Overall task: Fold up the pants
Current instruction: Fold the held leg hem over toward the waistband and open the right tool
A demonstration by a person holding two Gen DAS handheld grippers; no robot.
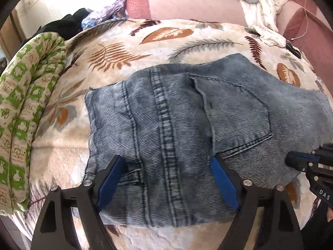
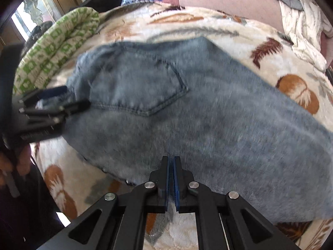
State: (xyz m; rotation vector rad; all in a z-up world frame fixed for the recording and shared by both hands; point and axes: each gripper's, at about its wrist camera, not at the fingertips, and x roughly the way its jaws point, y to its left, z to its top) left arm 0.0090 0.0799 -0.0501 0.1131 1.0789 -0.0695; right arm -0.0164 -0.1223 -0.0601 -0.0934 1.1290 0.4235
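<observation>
Folded blue denim pants lie flat on a leaf-print blanket, back pocket facing up. My left gripper is open, its blue-padded fingers spread over the near edge of the pants with nothing between them. In the right wrist view the pants fill the middle, blurred. My right gripper is shut with its pads together at the near edge of the denim; I cannot tell whether cloth is pinched. The left gripper also shows in the right wrist view, at the pants' left edge. The right gripper shows at the right edge of the left wrist view.
A rolled green-and-cream patterned quilt lies along the left side of the blanket. Dark clothes sit at the back left. A pink pillow and white cloth lie at the back.
</observation>
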